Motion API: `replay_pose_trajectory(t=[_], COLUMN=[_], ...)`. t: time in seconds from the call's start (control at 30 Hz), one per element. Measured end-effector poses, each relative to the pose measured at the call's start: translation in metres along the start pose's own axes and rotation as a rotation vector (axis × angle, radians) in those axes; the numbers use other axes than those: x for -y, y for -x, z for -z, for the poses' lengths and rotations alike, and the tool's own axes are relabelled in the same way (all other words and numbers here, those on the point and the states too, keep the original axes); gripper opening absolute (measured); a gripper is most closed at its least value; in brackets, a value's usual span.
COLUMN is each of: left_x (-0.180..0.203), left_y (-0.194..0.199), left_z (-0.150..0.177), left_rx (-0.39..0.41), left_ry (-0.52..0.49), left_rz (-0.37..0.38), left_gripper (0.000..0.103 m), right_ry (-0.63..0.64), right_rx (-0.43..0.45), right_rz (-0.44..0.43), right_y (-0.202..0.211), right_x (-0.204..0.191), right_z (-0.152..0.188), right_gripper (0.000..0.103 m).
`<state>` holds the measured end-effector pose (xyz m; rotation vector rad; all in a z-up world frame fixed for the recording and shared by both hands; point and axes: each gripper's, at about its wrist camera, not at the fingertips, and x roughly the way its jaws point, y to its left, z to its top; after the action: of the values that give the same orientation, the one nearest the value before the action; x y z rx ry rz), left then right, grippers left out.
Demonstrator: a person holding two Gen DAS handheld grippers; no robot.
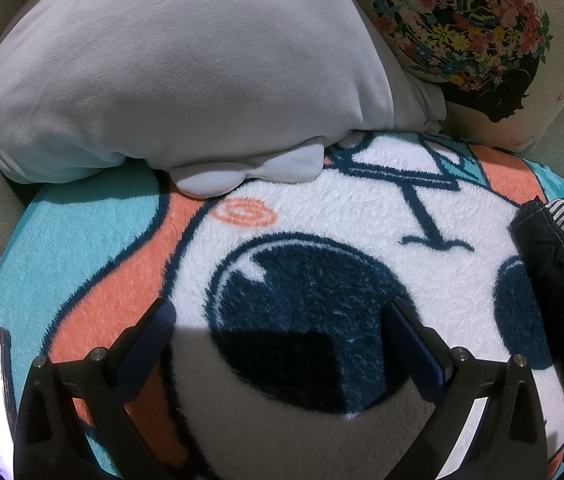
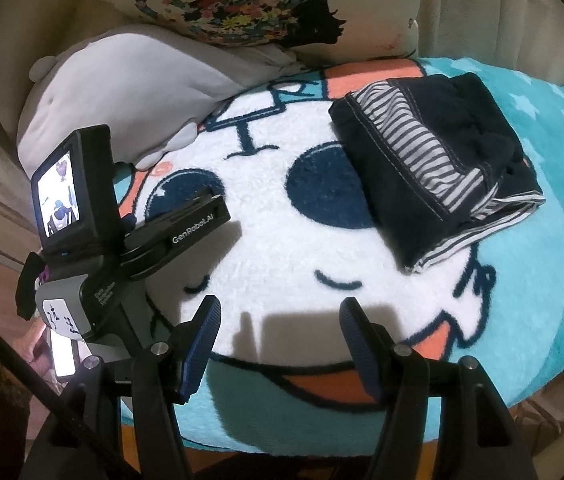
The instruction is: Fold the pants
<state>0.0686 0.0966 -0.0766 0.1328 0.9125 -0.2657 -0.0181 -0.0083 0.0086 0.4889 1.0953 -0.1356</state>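
Already the pants (image 2: 434, 172) lie as a compact folded bundle on the cartoon blanket (image 2: 265, 256), dark with a striped lining showing. Both the left tongs (image 1: 277, 320) and right tongs (image 2: 277, 320) stand apart, holding nothing, well short of the bundle. Folding looks essentially done; perhaps tidying remains.

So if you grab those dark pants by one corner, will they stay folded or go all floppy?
Probably floppy: the dark pants are soft cloth, folded in loose layers with the striped lining showing, so they would likely droop and unfold. They look light. On the fuzzy blanket a push would likely bunch them up, not slide them.
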Motion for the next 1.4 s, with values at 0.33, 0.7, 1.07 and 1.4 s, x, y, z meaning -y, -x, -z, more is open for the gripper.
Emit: replay_pose_trajectory(t=[0.33,0.7,1.07,1.4], left_x=[0.000,0.000,0.000,0.000], left_y=[0.000,0.000,0.000,0.000], left_z=[0.000,0.000,0.000,0.000], left_rx=[0.000,0.000,0.000,0.000], left_ry=[0.000,0.000,0.000,0.000], left_rz=[0.000,0.000,0.000,0.000], left_gripper=[0.103,0.103,0.103,0.103], right_ry=[0.009,0.019,0.018,0.018], right_rx=[-0.013,-0.025,-0.031,-0.031], right_rz=[-0.005,-0.006,-0.007,-0.009], right_y=[-0.004,-0.009,-0.012,-0.012], right_x=[-0.004,-0.008,-0.010,-0.011], right_z=[-0.001,-0.002,-0.002,-0.002], right_gripper=[0.067,0.067,0.067,0.067])
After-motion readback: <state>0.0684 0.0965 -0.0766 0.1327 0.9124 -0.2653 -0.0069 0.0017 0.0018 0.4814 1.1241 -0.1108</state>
